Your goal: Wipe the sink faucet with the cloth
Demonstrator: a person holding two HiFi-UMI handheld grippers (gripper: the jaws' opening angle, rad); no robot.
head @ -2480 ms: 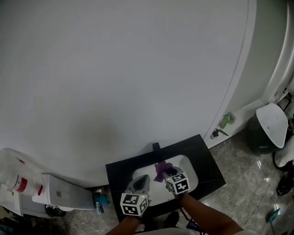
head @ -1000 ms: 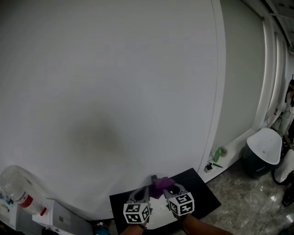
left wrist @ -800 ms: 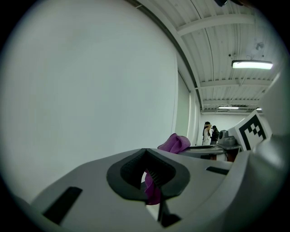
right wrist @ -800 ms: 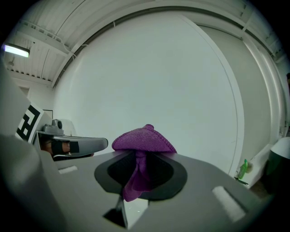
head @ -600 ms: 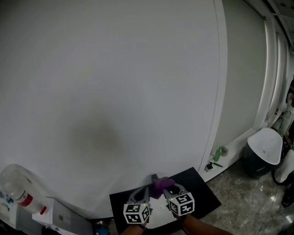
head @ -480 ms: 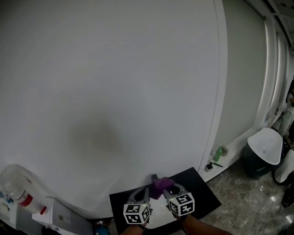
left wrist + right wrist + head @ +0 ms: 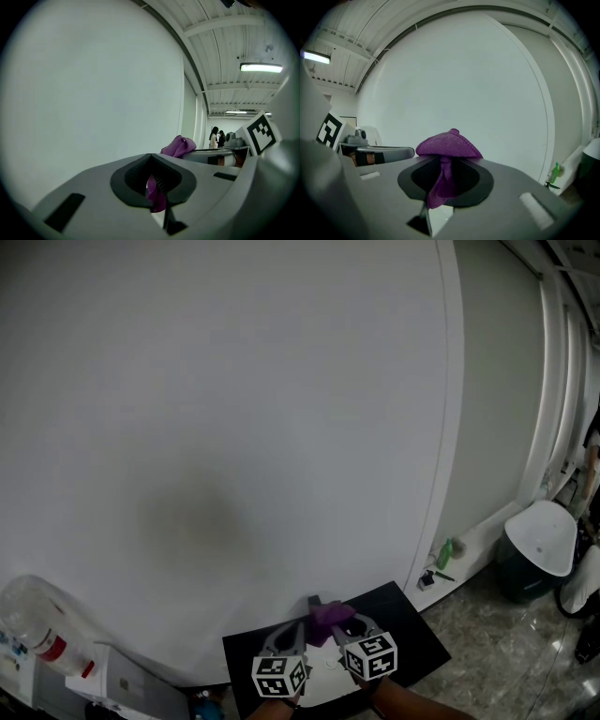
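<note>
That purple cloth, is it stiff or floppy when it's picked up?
Probably floppy: the cloth folds and droops where the right tool pinches it. Likely light too, since that one pinch holds the bunched part up.

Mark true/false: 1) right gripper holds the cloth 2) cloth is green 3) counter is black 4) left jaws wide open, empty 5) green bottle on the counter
1) True. The right gripper is shut on the cloth.
2) False. The cloth is purple.
3) True. The counter is black.
4) False. The left gripper has its jaws together, with a purple bit of cloth between them.
5) False. The bottle stands off the counter, low by the wall at right.
</note>
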